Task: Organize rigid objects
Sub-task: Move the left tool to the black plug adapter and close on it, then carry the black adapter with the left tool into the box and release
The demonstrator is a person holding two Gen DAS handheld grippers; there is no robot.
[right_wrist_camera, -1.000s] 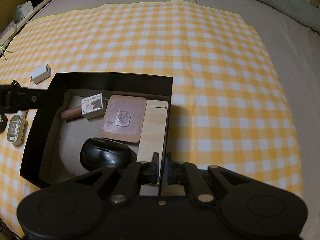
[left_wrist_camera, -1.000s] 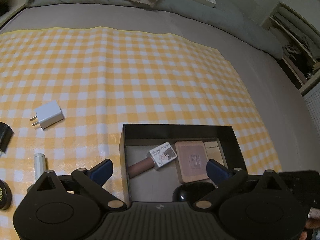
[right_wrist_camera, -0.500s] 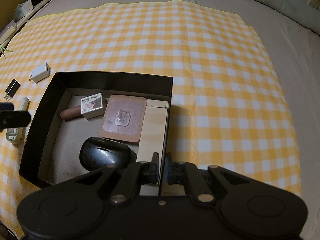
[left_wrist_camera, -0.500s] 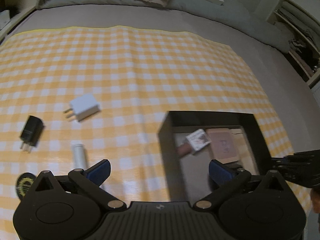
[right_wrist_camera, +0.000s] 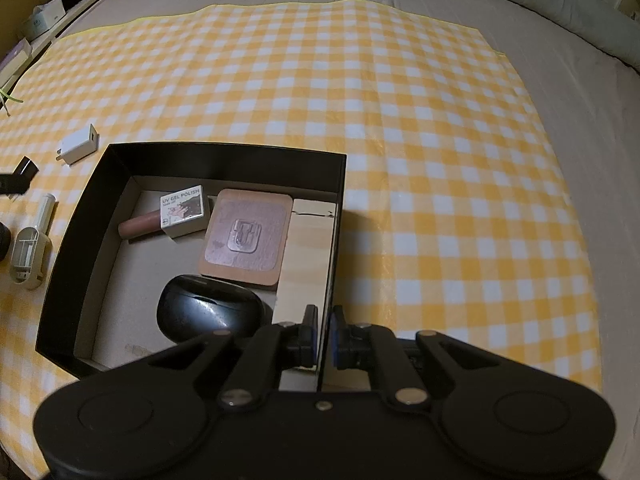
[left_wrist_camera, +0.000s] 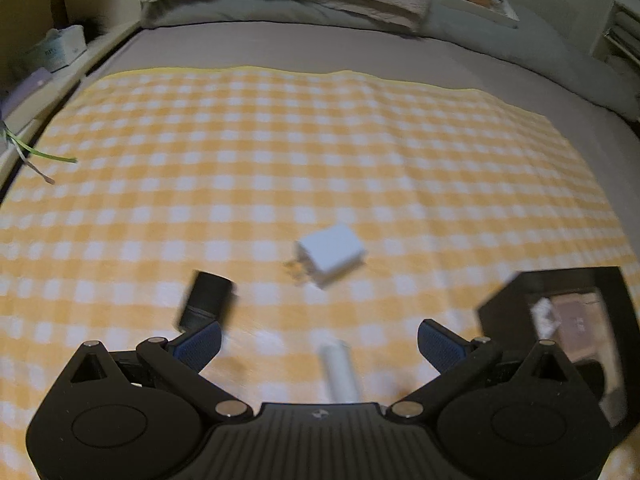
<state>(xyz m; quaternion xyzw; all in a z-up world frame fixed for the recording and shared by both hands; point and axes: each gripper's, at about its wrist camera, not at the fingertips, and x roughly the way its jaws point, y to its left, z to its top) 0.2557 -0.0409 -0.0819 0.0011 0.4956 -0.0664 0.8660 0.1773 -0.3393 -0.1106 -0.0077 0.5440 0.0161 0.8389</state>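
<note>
Your right gripper [right_wrist_camera: 324,334] is clenched on the right-hand wall of the black box [right_wrist_camera: 224,152], one finger inside and one outside. The box sits on the yellow checked cloth [right_wrist_camera: 400,120] toward its near left part. Inside it lie a UV gel polish carton [right_wrist_camera: 185,210], a pink tube [right_wrist_camera: 140,226] touching the carton, a brown square pad [right_wrist_camera: 246,236], a pale wooden block [right_wrist_camera: 308,264] along the right wall and a black rounded case [right_wrist_camera: 208,316].

Your left gripper [left_wrist_camera: 318,344] is released, fingers spread wide, grasping nothing. Between the fingers lies a white cylinder [left_wrist_camera: 340,372]. The black charger [left_wrist_camera: 206,300] lies just beside the left finger; the white charger [left_wrist_camera: 332,254] lies farther out. All three rest on the cloth, left of the box.
</note>
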